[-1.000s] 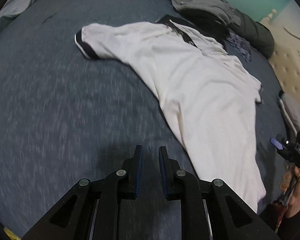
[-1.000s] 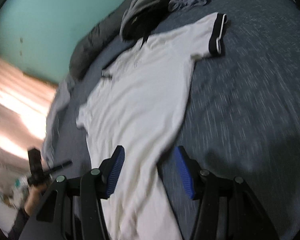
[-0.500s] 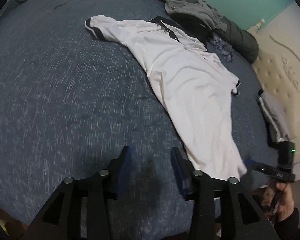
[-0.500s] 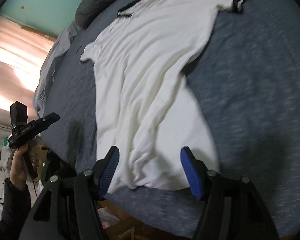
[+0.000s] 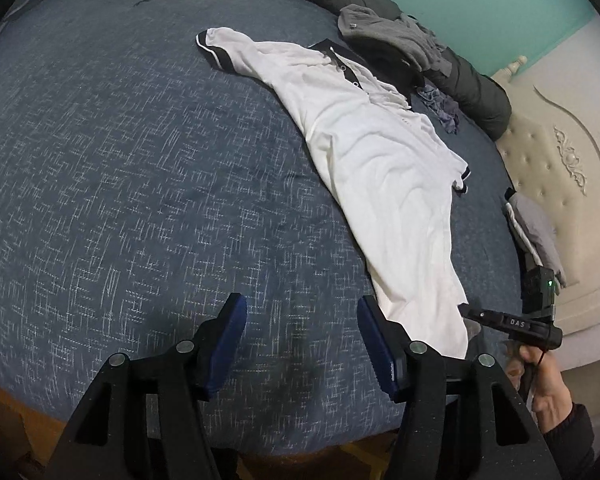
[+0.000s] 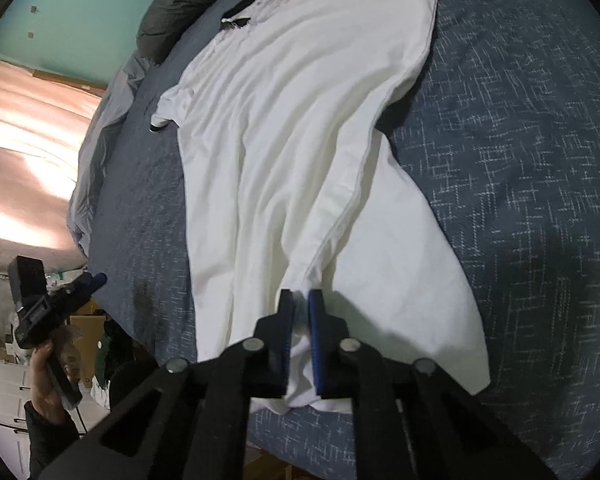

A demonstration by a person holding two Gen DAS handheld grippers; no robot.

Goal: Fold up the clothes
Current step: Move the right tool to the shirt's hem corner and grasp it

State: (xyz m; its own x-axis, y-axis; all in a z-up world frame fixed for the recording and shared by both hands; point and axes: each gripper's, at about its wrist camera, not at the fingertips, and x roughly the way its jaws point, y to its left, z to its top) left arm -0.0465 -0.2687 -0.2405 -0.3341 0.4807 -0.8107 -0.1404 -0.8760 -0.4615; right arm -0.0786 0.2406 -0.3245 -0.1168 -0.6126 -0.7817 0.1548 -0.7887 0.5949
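- bed (image 5: 100, 168): wide, covered by a dark blue flecked bedspread; teal wall behind, cream tufted headboard (image 5: 556, 184) at one side.
- dark bolster (image 5: 472, 88): long grey-green roll along the far edge of the bed, with a heap of grey clothes (image 5: 384, 36) lying against it.
- white polo shirt (image 5: 380, 168): spread front-up on the bedspread, collar end toward the bolster, hem at the near edge of the bed; dark collar and placket, dark bands on both sleeves; body creased along its length.
- right gripper (image 6: 299, 308): blue pads drawn nearly together, pinching a raised fold of the shirt's hem.
- left gripper (image 5: 300, 320): fingers spread wide, nothing between them, over bare bedspread just beside the shirt's hem corner.
- hand (image 5: 548, 384): dark-sleeved, wrapped around the right gripper's handle, seen at the edge of the left wrist view.
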